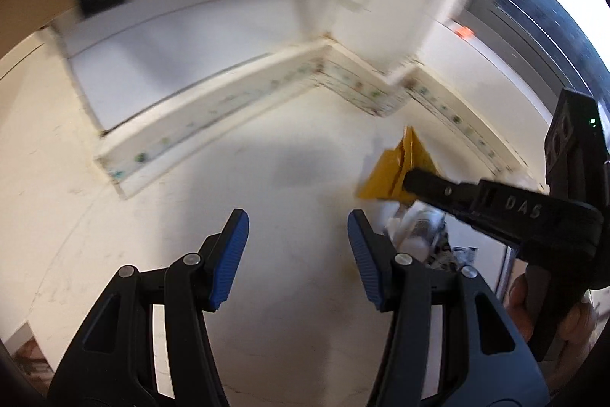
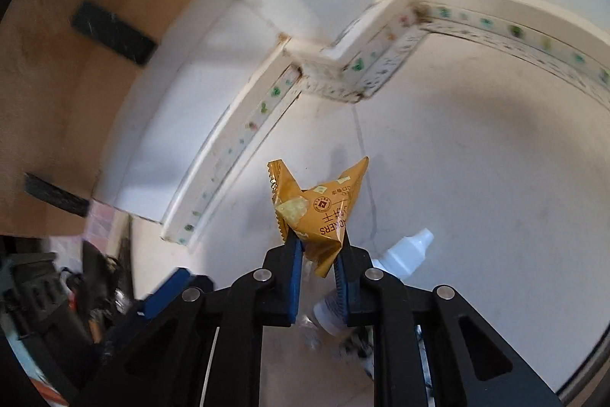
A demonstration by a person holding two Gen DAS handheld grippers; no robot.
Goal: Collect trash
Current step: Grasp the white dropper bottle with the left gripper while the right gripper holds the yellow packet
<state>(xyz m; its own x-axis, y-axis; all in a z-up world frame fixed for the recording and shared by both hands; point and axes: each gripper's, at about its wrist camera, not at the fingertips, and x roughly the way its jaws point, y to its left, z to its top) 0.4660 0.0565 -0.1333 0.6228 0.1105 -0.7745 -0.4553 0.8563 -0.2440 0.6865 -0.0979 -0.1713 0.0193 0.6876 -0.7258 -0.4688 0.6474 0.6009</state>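
Pinching the yellow cracker wrapper (image 2: pixel 320 216) by its crumpled lower end, our right gripper (image 2: pixel 319 250) held it clear above the pale floor (image 2: pixel 476 178); it looked light, crinkly and slippery. Our left gripper (image 1: pixel 298 243) stood spread and empty. A white squeeze bottle (image 2: pixel 404 254) lay just beneath, the skirting corner (image 2: pixel 335 79) beyond.

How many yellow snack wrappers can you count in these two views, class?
1. The single yellow wrapper is pinched in the right tongs, above the white floor; the left wrist view shows the same one. Others may lie hidden behind the tongs.
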